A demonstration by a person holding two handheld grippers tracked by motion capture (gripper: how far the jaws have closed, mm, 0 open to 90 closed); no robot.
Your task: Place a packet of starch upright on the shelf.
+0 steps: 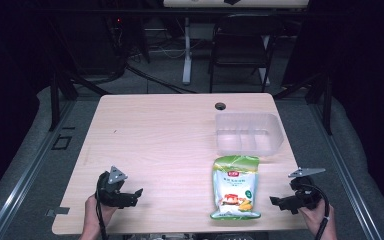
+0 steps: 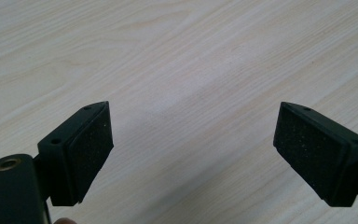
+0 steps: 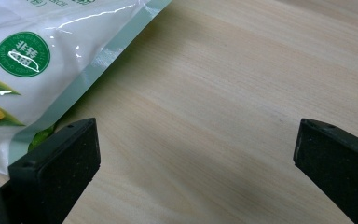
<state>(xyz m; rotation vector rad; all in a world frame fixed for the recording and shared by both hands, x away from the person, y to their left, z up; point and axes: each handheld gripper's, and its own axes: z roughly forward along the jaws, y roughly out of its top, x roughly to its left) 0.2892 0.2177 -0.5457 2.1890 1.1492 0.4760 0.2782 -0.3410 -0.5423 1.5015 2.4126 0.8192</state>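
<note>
High view: clear container just beyond snack bag.

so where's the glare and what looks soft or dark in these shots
High view: the table is evenly lit, the room behind it falls into near black, and the clear plastic tray looks hazy. Right gripper view: white glare streaks cross the snack bag, and the near pads are slightly soft. Left gripper view: no glare, faint shadow between the pads.

On the desk I count one snack bag and one clear plastic container with three compartments. Two tongs are out, the left tongs and the right tongs. One chair stands behind.
</note>
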